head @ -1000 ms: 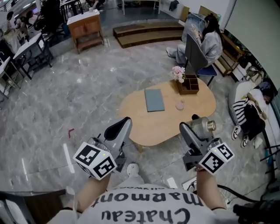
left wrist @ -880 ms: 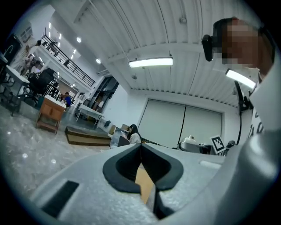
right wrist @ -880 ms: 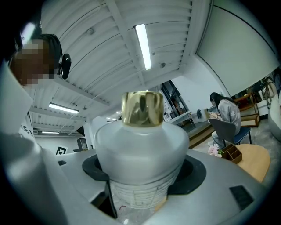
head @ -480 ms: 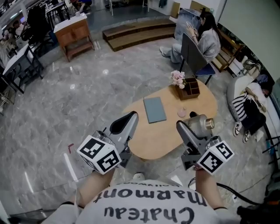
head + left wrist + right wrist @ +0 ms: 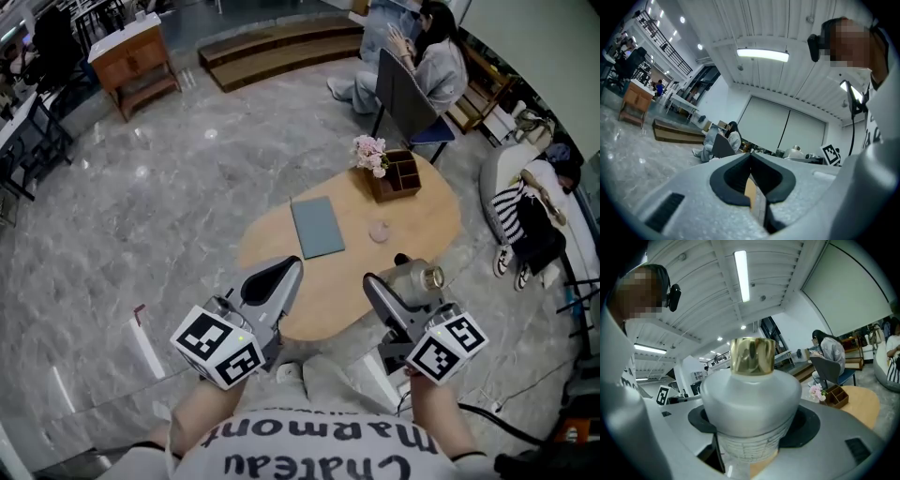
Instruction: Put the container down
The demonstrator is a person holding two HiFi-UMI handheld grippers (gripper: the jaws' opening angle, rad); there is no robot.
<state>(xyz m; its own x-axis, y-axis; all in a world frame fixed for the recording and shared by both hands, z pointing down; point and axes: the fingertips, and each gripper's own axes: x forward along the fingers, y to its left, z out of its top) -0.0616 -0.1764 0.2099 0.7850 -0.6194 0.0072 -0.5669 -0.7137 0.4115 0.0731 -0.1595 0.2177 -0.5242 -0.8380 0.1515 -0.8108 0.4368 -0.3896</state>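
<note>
My right gripper [image 5: 398,281] is shut on a frosted white container [image 5: 412,278] with a gold cap, held tilted over the near right edge of the oval wooden table [image 5: 412,230]. In the right gripper view the container [image 5: 750,394] fills the space between the jaws, with its gold cap [image 5: 751,355] pointing away. My left gripper [image 5: 277,281] hangs over the table's near left edge. Its jaws are closed together with nothing between them, as the left gripper view [image 5: 751,180] shows.
On the table lie a grey-blue notebook [image 5: 317,226], a small pink glass [image 5: 379,231], a wooden organiser box [image 5: 394,176] and pink flowers [image 5: 369,153]. A person [image 5: 433,58] sits on a chair beyond the table. A sofa with bags [image 5: 530,220] stands at the right.
The table and both grippers have drawn closer together: the grippers now reach over the table's near edge. The right gripper still holds the container.
</note>
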